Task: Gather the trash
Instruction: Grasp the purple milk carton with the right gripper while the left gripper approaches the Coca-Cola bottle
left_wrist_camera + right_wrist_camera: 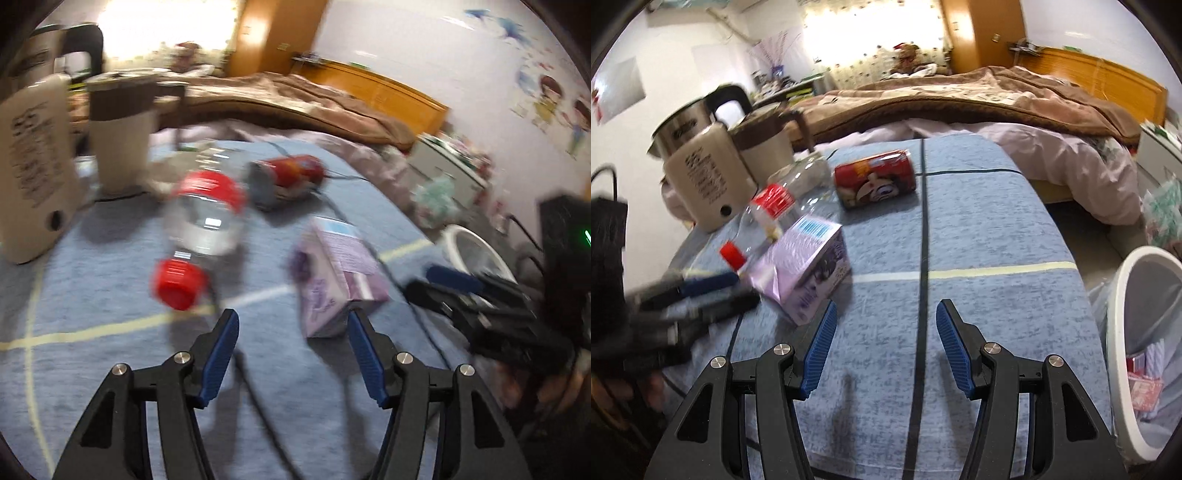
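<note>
Blown-out window glare far beyond both claws; motion blur smears the left view, especially the bottle. Fisheye bends edges; soft shadows on the desk.

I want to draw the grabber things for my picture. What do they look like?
Both match. The left gripper and the right gripper each have two chunky black plastic arms with triangle-shaped holes, joined by round silver bolts. Each finger ends in a bright blue pad with tiny ridges across it, like the one on the right gripper. No writing or stickers show.
</note>
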The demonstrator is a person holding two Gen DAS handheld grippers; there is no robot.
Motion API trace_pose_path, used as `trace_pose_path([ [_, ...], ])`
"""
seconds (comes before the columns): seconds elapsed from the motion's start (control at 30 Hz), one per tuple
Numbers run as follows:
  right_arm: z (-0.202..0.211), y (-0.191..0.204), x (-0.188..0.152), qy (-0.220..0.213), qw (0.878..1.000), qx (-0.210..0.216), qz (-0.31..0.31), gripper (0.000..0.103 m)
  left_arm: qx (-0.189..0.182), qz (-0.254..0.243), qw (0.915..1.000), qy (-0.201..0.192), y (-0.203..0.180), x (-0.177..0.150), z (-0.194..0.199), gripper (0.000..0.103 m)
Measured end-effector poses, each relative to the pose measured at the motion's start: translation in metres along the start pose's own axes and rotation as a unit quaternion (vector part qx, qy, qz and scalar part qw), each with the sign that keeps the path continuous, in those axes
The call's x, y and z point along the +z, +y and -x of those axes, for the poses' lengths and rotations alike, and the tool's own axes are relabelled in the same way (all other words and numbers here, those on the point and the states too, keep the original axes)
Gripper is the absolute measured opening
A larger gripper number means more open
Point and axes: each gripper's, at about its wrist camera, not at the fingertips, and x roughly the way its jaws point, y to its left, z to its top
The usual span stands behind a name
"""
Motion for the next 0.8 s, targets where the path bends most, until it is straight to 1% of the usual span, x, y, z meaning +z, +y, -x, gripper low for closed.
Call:
trace_pose_path([
  [0.03, -0.001, 0.0, 0.002, 0.0, 1.0, 0.004, -0.005, 0.057, 0.003, -0.009, 0.9999, 0.004, -0.004, 0.0, -0.001, 0.064],
  [0.1, -0.001, 0.006, 0.005, -0.001, 1.0, 0.005, 0.0, 0.057, 0.037, -0.022, 0.9991, 0.002, -0.006, 0.0, 0.002, 0.063],
  [0.13, 0.0, 0.01, 0.006, -0.006, 1.0, 0.008, 0.006, 0.057, 0.041, -0.021, 0.9989, 0.0, -0.003, 0.0, 0.004, 0.063],
  [0.23, 0.0, 0.023, 0.012, -0.014, 0.999, 0.029, 0.011, 0.057, 0.026, 0.008, 0.9995, -0.013, 0.011, -0.002, 0.017, 0.064],
  [0.3, -0.001, 0.028, 0.016, -0.017, 0.999, 0.04, 0.01, 0.059, 0.036, 0.016, 0.9991, -0.018, 0.016, -0.004, 0.025, 0.064],
  [0.33, -0.002, 0.033, 0.018, -0.018, 0.999, 0.043, 0.011, 0.063, 0.04, 0.015, 0.9989, -0.021, 0.018, -0.005, 0.028, 0.064],
  [0.37, -0.003, 0.038, 0.022, -0.019, 0.999, 0.044, 0.014, 0.064, 0.044, 0.018, 0.9986, -0.022, 0.021, -0.006, 0.031, 0.064],
  [0.43, -0.003, 0.047, 0.025, -0.022, 0.998, 0.044, 0.026, 0.064, 0.049, 0.02, 0.9982, -0.027, 0.025, -0.007, 0.036, 0.064],
  [0.5, -0.007, 0.056, 0.027, -0.019, 0.998, 0.032, 0.044, 0.064, 0.056, 0.027, 0.9976, -0.03, 0.03, -0.006, 0.038, 0.064],
  [0.57, -0.018, 0.061, 0.027, -0.002, 0.998, 0.027, 0.053, 0.064, 0.064, 0.035, 0.9967, -0.035, 0.036, -0.003, 0.04, 0.064],
  [0.73, -0.037, 0.065, 0.025, 0.03, 0.997, -0.024, 0.066, 0.064, 0.069, 0.056, 0.9953, -0.041, 0.048, 0.006, 0.042, 0.068],
  [0.8, -0.043, 0.061, 0.024, 0.038, 0.997, -0.033, 0.062, 0.064, 0.069, 0.061, 0.9948, -0.045, 0.05, 0.012, 0.041, 0.071],
])
